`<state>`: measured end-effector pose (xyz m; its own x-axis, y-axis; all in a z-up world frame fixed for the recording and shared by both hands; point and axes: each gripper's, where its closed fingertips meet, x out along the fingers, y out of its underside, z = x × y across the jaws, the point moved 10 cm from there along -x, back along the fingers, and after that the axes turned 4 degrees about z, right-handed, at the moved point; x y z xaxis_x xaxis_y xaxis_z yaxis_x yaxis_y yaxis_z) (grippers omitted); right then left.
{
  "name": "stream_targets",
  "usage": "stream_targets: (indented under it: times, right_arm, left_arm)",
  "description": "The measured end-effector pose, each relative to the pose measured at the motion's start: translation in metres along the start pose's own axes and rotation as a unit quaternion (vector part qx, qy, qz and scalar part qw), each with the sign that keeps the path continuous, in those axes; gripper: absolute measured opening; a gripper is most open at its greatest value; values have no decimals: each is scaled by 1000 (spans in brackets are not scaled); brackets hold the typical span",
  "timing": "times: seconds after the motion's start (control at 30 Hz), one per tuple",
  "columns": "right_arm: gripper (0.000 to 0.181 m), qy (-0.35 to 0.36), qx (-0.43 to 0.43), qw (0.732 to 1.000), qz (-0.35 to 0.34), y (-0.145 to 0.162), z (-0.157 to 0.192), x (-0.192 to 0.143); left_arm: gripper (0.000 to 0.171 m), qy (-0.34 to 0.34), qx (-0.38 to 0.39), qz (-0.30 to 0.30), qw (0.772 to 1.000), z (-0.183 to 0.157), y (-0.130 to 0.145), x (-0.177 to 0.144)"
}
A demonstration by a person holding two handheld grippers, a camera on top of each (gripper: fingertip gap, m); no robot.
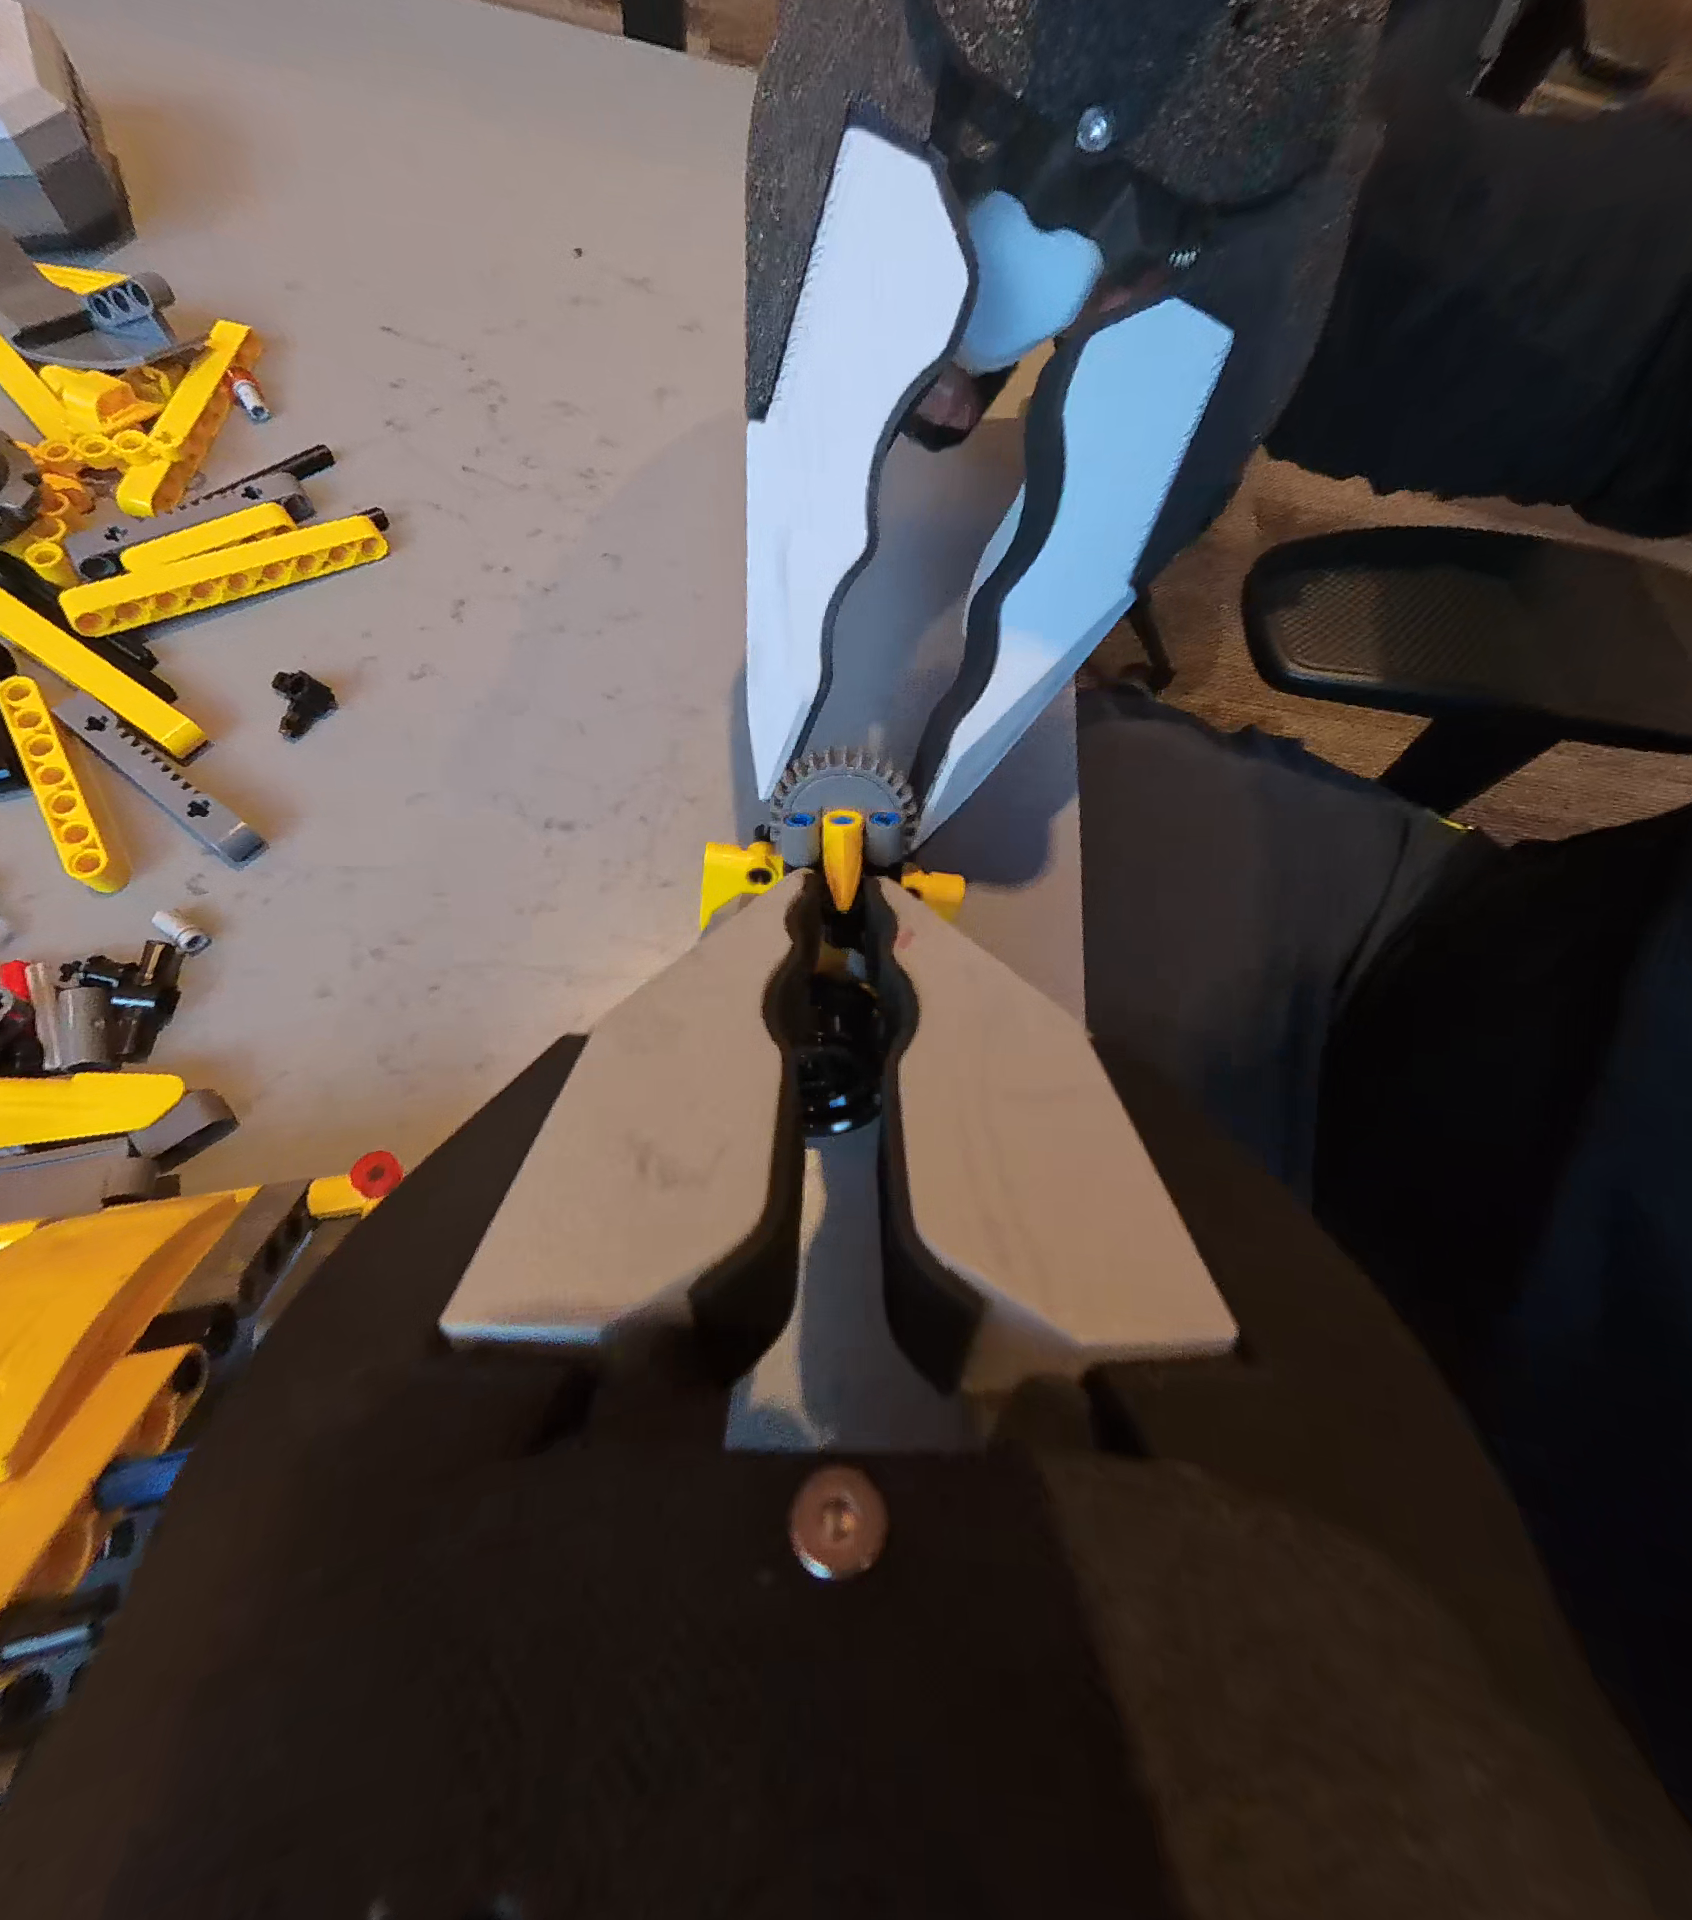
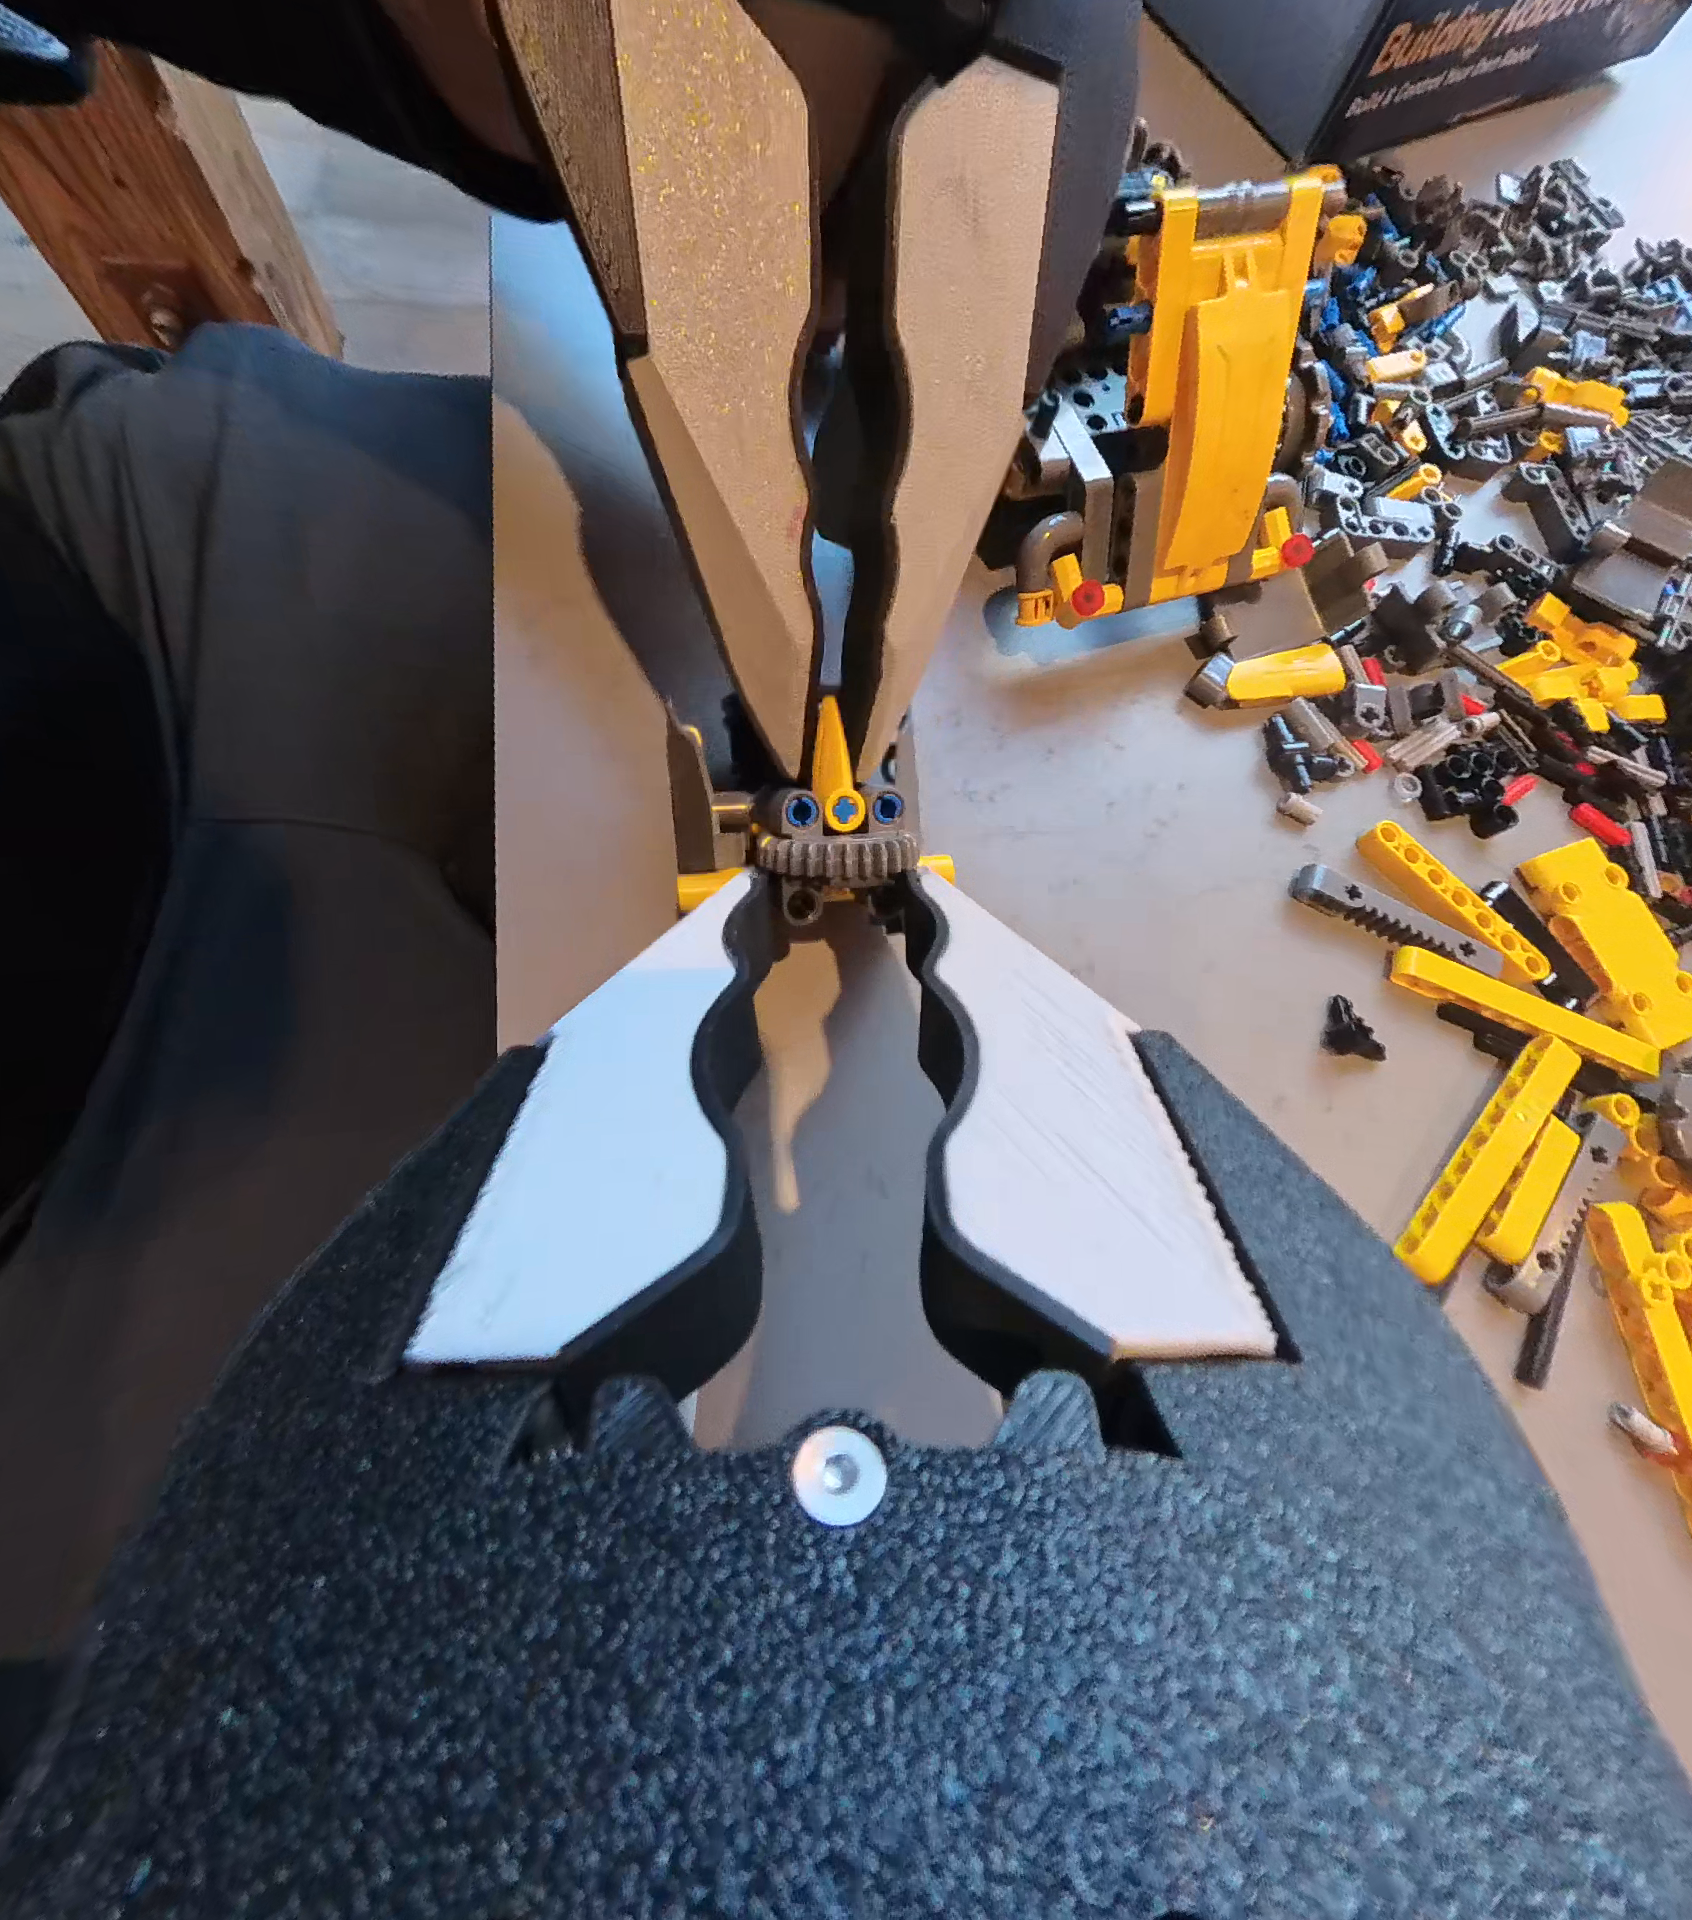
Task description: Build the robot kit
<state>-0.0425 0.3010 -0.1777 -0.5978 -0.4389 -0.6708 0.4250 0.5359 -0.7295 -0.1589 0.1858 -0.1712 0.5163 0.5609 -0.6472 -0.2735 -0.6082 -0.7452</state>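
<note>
Over the pale scuffed counter (image 1: 530, 343) edge, the left gripper (image 1: 837, 894) fingers pinch a small geared assembly (image 1: 842, 821) narrowly; the right gripper (image 2: 826, 883) fingers grip its toothed end. Beyond lie scattered yellow beams (image 2: 1507, 1132), a yellow model (image 2: 1206, 416), and a dark box (image 2: 1424, 62).

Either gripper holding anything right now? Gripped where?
Both hold one small brick assembly. The left gripper is shut on its yellow pointed piece; the right gripper pinches it at the grey gear end.
</note>
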Motion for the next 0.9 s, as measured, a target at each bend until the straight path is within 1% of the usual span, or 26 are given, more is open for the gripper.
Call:
stream_targets:
  times: [0.1,0.17,0.23,0.4,0.47,0.53,0.63,0.73,0.9]
  right_arm:
    - [24,-10,-5,1000,-29,3,-1,-1]
    - [24,-9,-2,999,-40,8,-4,-4]
    - [24,-28,9,997,-67,12,-6,-6]
    - [35,-53,26,994,-94,16,-13,-1]
    - [34,-66,28,991,-109,14,-15,-1]
    - [28,-78,32,989,-124,14,-17,-3]
    - [24,-99,43,986,-123,14,-21,-2]
    - [24,-107,42,986,-118,15,-21,-1]
    - [23,-96,32,989,-108,14,-18,1]
  left_arm:
    - [5,-3,4,-7,1000,-1,2,-6]
    - [5,-16,15,-7,1000,-1,6,-10]
    - [6,-22,17,-19,999,1,10,-14]
    - [6,-3,12,-44,999,1,12,-13]
    - [5,-9,21,-49,999,0,11,-11]
    - [6,-11,23,-55,998,0,9,-9]
    - [6,-6,15,-58,998,1,7,-7]
    - [6,-1,10,-59,998,1,7,-7]
    - [6,-5,11,-52,999,0,8,-5]
